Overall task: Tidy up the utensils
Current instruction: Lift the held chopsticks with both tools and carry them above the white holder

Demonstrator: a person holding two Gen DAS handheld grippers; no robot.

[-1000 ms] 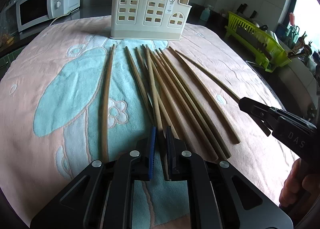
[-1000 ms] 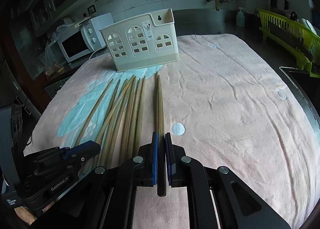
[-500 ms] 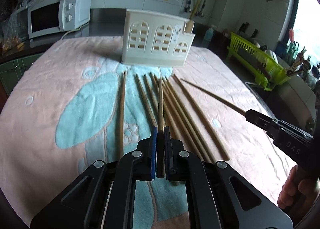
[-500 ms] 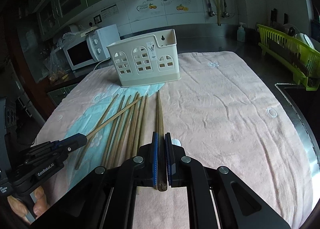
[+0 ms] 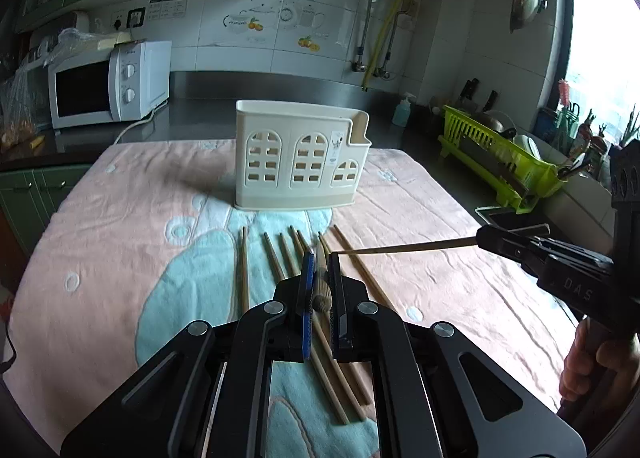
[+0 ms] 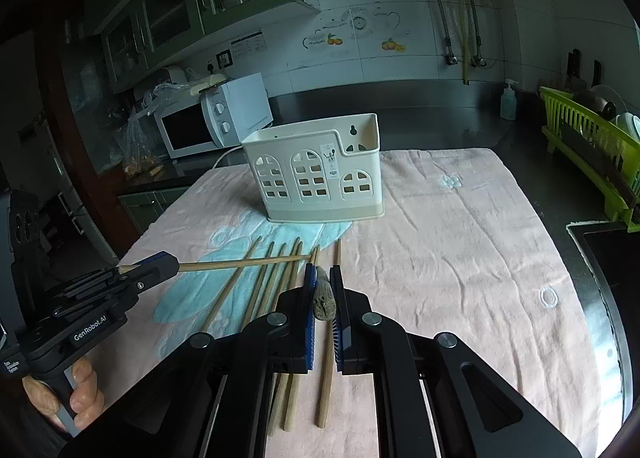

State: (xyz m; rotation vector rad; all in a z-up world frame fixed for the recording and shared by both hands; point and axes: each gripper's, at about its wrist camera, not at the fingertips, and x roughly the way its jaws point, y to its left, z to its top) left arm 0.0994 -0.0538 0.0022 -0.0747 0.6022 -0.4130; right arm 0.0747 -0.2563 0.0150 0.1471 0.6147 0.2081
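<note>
Chopsticks sit pinched in both our grippers, left gripper and right gripper alike; foreshortening hides each stick's far tip.

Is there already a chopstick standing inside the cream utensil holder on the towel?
No, the utensil holder looks empty through its open top and window cutouts, while the loose chopsticks lie on the towel.

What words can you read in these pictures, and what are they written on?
"GenRobot.AI": on the left hand-held gripper, seen from the right wrist.
"DAS": on the right hand-held gripper, seen from the left wrist.
Small white label on the left hand-held gripper's handle: too small to read.
Sticker on the utensil holder: too small.
Notice on the wall: blurred.
Microwave markings: unreadable.
</note>
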